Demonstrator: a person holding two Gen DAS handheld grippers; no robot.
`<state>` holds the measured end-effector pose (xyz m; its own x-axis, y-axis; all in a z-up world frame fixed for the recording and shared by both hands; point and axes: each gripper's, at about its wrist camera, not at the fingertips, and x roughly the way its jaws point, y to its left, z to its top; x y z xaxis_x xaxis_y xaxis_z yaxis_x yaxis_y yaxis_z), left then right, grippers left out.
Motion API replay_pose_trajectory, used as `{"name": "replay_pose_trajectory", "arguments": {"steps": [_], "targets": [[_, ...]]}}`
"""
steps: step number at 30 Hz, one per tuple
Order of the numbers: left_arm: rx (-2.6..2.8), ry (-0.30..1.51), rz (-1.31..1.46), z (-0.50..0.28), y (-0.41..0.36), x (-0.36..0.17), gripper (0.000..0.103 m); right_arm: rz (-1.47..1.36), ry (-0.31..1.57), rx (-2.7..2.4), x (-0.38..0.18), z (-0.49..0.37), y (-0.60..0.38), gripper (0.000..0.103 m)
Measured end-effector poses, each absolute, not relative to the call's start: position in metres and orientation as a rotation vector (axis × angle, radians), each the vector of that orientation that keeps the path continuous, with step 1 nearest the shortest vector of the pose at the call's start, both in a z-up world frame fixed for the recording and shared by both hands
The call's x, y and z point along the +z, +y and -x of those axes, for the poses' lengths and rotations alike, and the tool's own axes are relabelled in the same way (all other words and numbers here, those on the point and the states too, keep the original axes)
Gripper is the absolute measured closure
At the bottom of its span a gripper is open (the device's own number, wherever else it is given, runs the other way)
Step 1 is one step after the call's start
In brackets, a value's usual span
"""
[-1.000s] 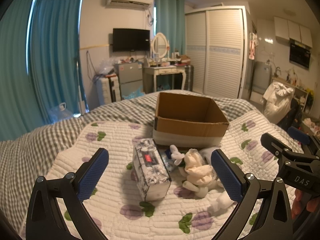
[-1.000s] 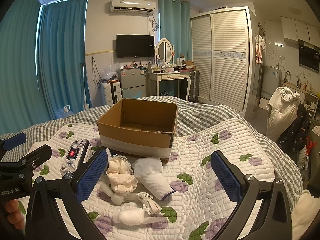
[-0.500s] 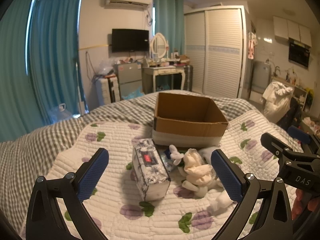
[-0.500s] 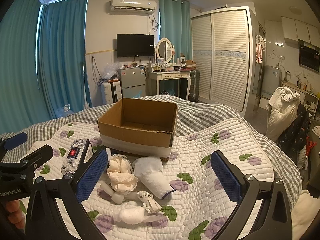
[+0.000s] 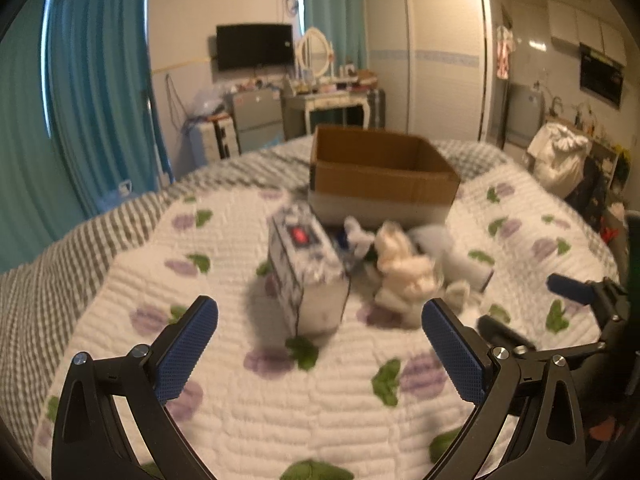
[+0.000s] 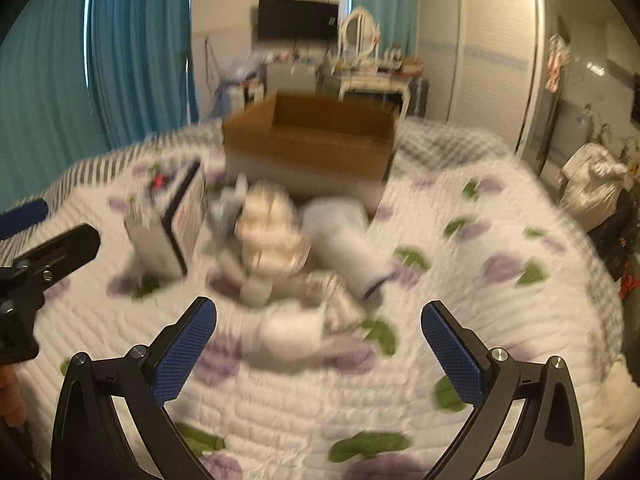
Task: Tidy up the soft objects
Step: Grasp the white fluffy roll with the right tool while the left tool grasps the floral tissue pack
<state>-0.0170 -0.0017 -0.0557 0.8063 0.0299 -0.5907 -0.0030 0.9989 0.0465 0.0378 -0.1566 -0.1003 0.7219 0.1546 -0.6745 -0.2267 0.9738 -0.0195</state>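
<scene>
Evidently nothing sorted yet. Cardboard box [image 5: 380, 172] appears empty. Tissue pack [image 5: 306, 270], cream plush [image 5: 404, 268], white sock [image 6: 344, 240] lie on quilt [image 5: 160, 320] before it. Left gripper [image 5: 320, 344] and right gripper [image 6: 320, 344] spread wide, holding nothing. All items remain.

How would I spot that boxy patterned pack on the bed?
Find the open cardboard box on the quilt. Just before its left corner stands the tissue pack, upright and blocky. Unlike the limp white items beside it, it has crisp edges, a dark print and a red label on top.
</scene>
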Motion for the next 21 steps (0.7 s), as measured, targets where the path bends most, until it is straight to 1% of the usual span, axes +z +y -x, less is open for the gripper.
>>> {"name": "replay_pose_trajectory", "arguments": {"steps": [2, 4, 8, 10, 11, 12, 16, 21], "targets": [[0.026, 0.667, -0.059, 0.014, -0.003, -0.064, 0.0, 0.077, 0.78, 0.242, -0.114, -0.042, -0.153, 0.008], [0.033, 0.684, -0.062, 0.01, -0.003, -0.067, 0.0, 0.061, 0.806, 0.259, -0.123, -0.047, -0.149, 0.01], [0.037, 0.711, -0.053, 0.004, -0.001, -0.074, 0.0, 0.052, 0.852, 0.273, -0.141, -0.061, -0.143, 0.021], [0.048, 0.723, -0.053, 0.002, 0.0, -0.077, 0.0, 0.048, 0.86, 0.264, -0.149, -0.066, -0.142, 0.031], [0.049, 0.723, -0.051, 0.002, 0.0, -0.078, 0.0, 0.045, 0.87, 0.262, -0.151, -0.068, -0.143, 0.044], [0.051, 0.722, -0.046, 0.001, 0.001, -0.079, 0.0, 0.04, 0.89, 0.256, -0.153, -0.071, -0.144, 0.062], [0.048, 0.714, -0.039, 0.001, 0.0, -0.078, 0.0, -0.012, 0.898, 0.262, -0.146, -0.068, -0.156, 0.064], [0.043, 0.692, -0.018, -0.002, -0.002, -0.078, 0.0, -0.019, 0.776, 0.311, -0.1, -0.053, -0.166, 0.064]]}}
